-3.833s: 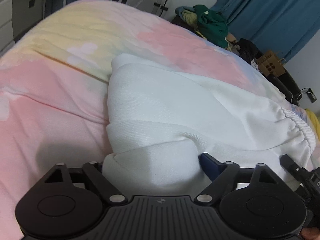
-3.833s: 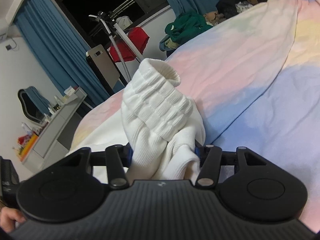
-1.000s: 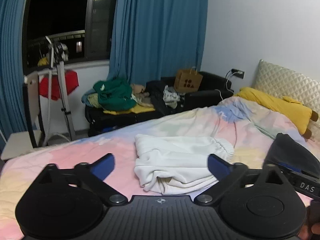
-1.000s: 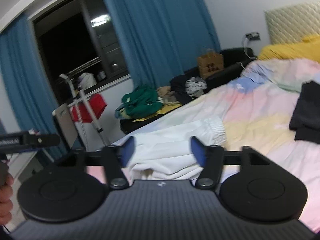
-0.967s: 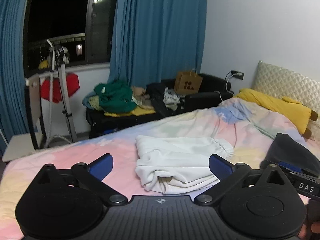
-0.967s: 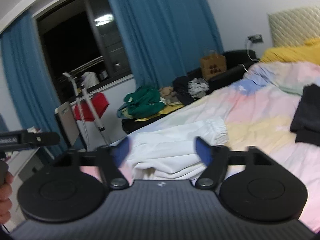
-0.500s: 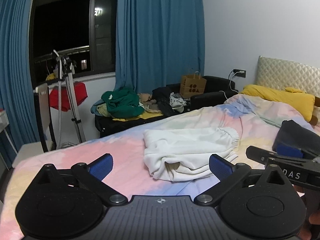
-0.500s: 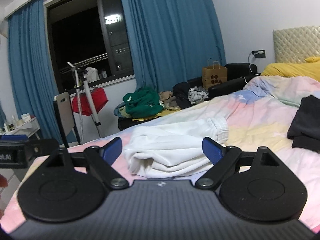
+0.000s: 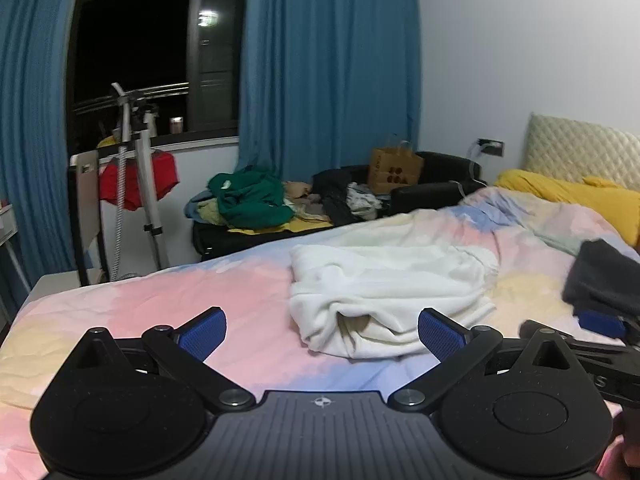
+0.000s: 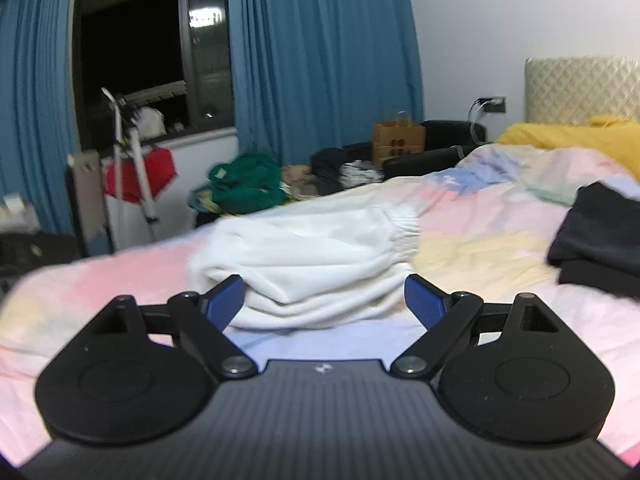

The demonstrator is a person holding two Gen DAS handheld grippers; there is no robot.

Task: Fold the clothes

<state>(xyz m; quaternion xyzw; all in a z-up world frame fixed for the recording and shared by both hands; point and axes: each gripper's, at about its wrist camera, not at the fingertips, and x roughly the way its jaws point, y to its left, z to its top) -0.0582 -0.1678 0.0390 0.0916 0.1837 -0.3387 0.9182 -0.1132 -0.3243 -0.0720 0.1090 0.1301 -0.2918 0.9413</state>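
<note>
The roughly folded white fleece garment (image 9: 384,296) lies on the pastel pink, yellow and blue bedspread (image 9: 160,304), ahead of both my grippers and touched by neither. My left gripper (image 9: 322,330) has its blue-padded fingers (image 9: 202,330) spread wide and empty. My right gripper (image 10: 324,298) is likewise wide apart, nothing held. A dark folded garment (image 10: 600,232) lies well apart to the right.

Dim indoor light, fisheye-bent edges, right view motion-blurred.
</note>
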